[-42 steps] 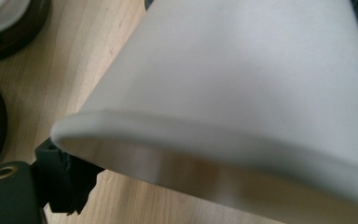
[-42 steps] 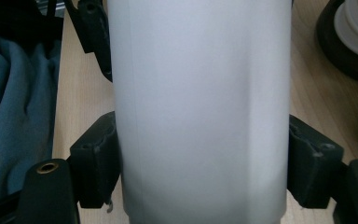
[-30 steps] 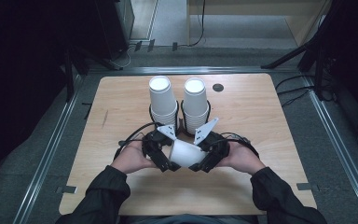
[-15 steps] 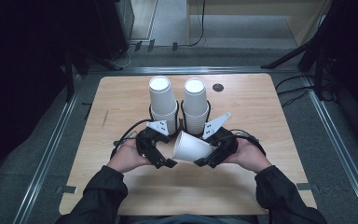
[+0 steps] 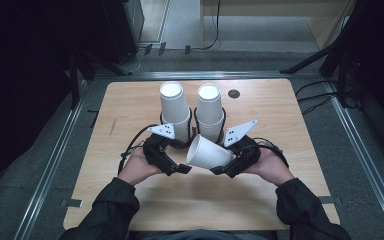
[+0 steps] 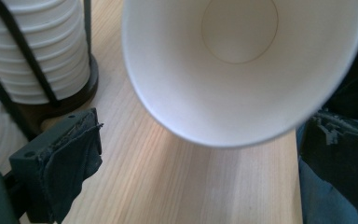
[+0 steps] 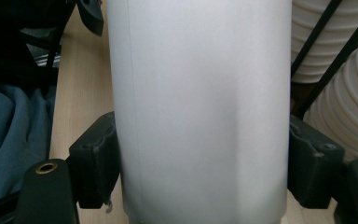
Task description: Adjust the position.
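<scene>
Right gripper view: unmarked paper cup [image 7: 196,112]

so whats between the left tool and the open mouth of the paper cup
Nothing but bare wooden table. In the left gripper view, the left tool is open and faces the paper cup's mouth across a gap. The right tool clamps the cup's sides.
</scene>
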A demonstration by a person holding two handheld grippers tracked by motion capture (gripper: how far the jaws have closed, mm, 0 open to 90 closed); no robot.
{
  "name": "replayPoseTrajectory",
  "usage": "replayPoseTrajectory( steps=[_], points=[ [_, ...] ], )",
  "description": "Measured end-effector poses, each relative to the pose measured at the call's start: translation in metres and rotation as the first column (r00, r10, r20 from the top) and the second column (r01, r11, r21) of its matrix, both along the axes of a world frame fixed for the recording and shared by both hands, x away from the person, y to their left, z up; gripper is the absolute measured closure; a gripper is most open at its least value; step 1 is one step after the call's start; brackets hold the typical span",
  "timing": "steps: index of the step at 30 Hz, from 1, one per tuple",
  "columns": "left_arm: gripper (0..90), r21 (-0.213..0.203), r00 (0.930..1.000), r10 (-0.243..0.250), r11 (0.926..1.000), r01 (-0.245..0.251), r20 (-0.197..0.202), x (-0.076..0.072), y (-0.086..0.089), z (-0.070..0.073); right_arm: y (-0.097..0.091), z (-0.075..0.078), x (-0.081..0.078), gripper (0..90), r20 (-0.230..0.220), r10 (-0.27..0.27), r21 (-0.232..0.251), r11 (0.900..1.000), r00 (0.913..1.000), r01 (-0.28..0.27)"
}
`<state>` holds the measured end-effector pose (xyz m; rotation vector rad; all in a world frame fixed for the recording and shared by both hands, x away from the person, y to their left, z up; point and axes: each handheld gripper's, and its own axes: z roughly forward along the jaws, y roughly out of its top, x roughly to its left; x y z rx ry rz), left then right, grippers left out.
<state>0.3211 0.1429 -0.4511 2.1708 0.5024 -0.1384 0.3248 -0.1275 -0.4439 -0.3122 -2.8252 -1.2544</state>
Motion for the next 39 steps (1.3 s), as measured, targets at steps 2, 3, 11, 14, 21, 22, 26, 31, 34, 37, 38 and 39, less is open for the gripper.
replayPoseTrajectory(
  steps=[2,3,11,14,21,22,26,31,34,37,38,39],
  points=[
    [0.0,-0.002,0.9999,-0.012,0.9999,0.012,-0.003,0.0,-0.005,0.0,0.001,0.0,-0.001,23.2,0.004,0.005,0.001,1.0,1.0,-0.005],
    [0.0,-0.007,0.9998,-0.017,0.9998,0.017,-0.007,0.0,-0.007,0.0,0.001,0.0,-0.001,23.2,0.005,0.005,0.001,1.0,1.0,-0.005],
    [0.0,-0.068,0.9991,-0.014,0.9976,0.011,-0.04,0.004,-0.016,0.0,0.007,-0.002,-0.004,23.3,0.008,0.013,0.01,0.9999,0.9999,-0.013],
    [0.0,-0.09,0.9973,-0.029,0.9957,0.023,-0.068,0.005,-0.022,0.0,0.011,-0.003,-0.004,23.2,0.011,0.024,0.014,0.9996,0.9996,-0.024],
    [11.3,-0.078,0.9979,-0.046,0.9961,0.042,-0.045,0.002,-0.018,0.005,0.012,-0.004,-0.006,23.5,0.013,0.046,0.01,0.9989,0.9989,-0.046],
    [12.5,-0.074,0.9977,-0.048,0.9963,0.044,-0.048,0.002,-0.018,0.006,0.012,-0.005,-0.006,23.6,0.017,0.05,0.012,0.9986,0.9986,-0.051],
    [15.4,-0.064,0.996,-0.062,0.9963,0.058,-0.064,0.003,-0.017,0.007,0.012,-0.005,-0.006,23.8,0.015,0.055,0.013,0.9984,0.9984,-0.055],
    [16.9,-0.026,0.997,-0.067,0.9975,0.066,-0.04,0.001,-0.018,0.011,0.014,-0.005,-0.008,23.4,0.016,0.053,-0.006,0.9986,0.9985,-0.053],
    [16.9,-0.007,0.9972,-0.065,0.9979,0.065,-0.036,0.0,-0.017,0.013,0.014,-0.005,-0.007,20.7,-0.011,0.046,-0.009,0.9989,0.9989,-0.046],
    [16.8,0.006,0.9979,-0.058,0.9983,0.058,-0.028,0.0,-0.015,0.015,0.012,-0.004,-0.007,15.7,-0.029,0.039,-0.008,0.9992,0.9988,-0.039],
    [16.8,0.015,0.9979,-0.06,0.9981,0.06,-0.025,0.0,-0.013,0.015,0.011,-0.004,-0.007,15.1,-0.034,0.034,-0.013,0.9993,0.9989,-0.034],
    [16.8,0.025,0.998,-0.059,0.9979,0.059,-0.022,0.0,-0.012,0.016,0.01,-0.004,-0.007,14.9,-0.03,0.027,-0.015,0.9995,0.9992,-0.028]
  ],
)
